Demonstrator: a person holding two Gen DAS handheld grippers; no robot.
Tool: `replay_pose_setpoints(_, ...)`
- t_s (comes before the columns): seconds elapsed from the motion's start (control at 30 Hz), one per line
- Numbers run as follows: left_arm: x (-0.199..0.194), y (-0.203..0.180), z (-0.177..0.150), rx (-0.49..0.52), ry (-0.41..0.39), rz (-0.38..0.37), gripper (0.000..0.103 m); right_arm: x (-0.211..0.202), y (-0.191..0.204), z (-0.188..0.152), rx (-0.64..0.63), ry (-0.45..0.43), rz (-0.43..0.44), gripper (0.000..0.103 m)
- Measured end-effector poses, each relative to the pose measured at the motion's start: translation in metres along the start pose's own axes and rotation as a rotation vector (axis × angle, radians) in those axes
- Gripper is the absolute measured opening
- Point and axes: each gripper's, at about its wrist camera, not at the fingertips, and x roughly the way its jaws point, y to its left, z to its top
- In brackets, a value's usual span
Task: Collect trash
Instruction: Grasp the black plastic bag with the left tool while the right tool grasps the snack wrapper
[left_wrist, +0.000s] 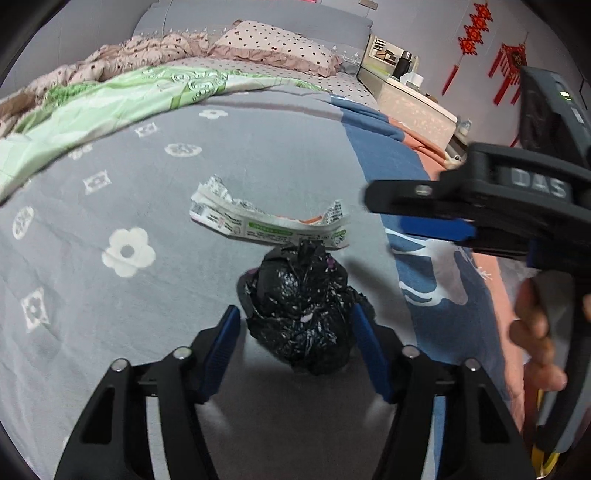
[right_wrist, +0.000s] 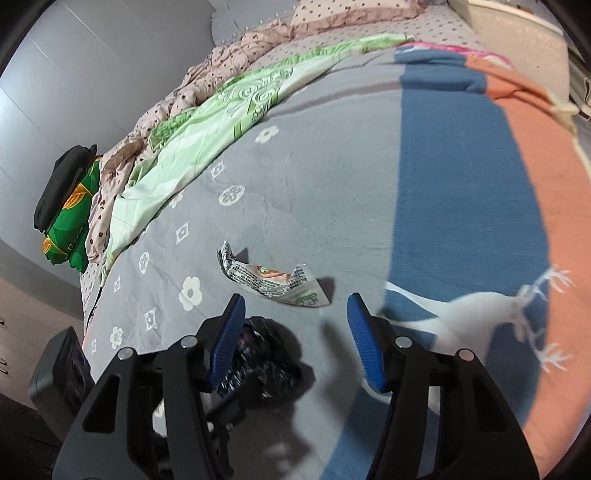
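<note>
Left wrist view: the left gripper (left_wrist: 295, 350) straddles a crumpled black bag (left_wrist: 301, 314) on a grey blanket (left_wrist: 147, 295). Its right pad touches the bag, a gap shows at the left pad, so no grasp is made. A torn wrapper (left_wrist: 266, 221) lies at 12 o'clock, just beyond the bag. The right gripper (left_wrist: 421, 218) enters from 3 o'clock, held by a hand (left_wrist: 535, 325).

Right wrist view: the right gripper (right_wrist: 295, 339) stands released, empty; wrapper (right_wrist: 273, 280) at 12 o'clock, bag (right_wrist: 266, 365) behind its left finger. A green quilt (right_wrist: 207, 140) lies at 11 o'clock.
</note>
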Motion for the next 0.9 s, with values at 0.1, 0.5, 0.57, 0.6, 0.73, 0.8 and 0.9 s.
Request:
replay_pose_setpoints(0.1,0.000,-0.004,-0.003,0.014,-0.014,-0.011,0.047,0.016,0.002,0.002,0.002,0.020,0.000,0.053)
replay_pose_setpoints(0.5,-0.002,0.011,-0.020,-0.095,-0.041,-0.111,0.030,0.047,0.002,0.004,0.013,0.045,-0.018,0.043)
replay_pose_setpoints(0.57,-0.003,0.011,-0.021,-0.095,-0.046,-0.114,0.029,0.054,0.003,0.005,0.010,0.055,-0.020,0.043)
replay_pose_setpoints(0.6,-0.002,0.011,-0.022,-0.094,-0.048,-0.115,0.029,0.056,0.004,0.005,0.008,0.057,-0.023,0.042)
replay_pose_setpoints(0.73,-0.002,0.014,-0.023,-0.098,-0.052,-0.125,0.029,0.064,0.009,0.004,-0.002,0.061,-0.033,0.032)
replay_pose_setpoints(0.8,-0.001,0.014,-0.023,-0.099,-0.052,-0.129,0.029,0.066,0.012,0.004,-0.005,0.058,-0.034,0.031)
replay_pose_setpoints(0.9,-0.002,0.016,-0.024,-0.097,-0.057,-0.131,0.029,0.064,0.014,0.005,-0.011,0.039,-0.040,0.028)
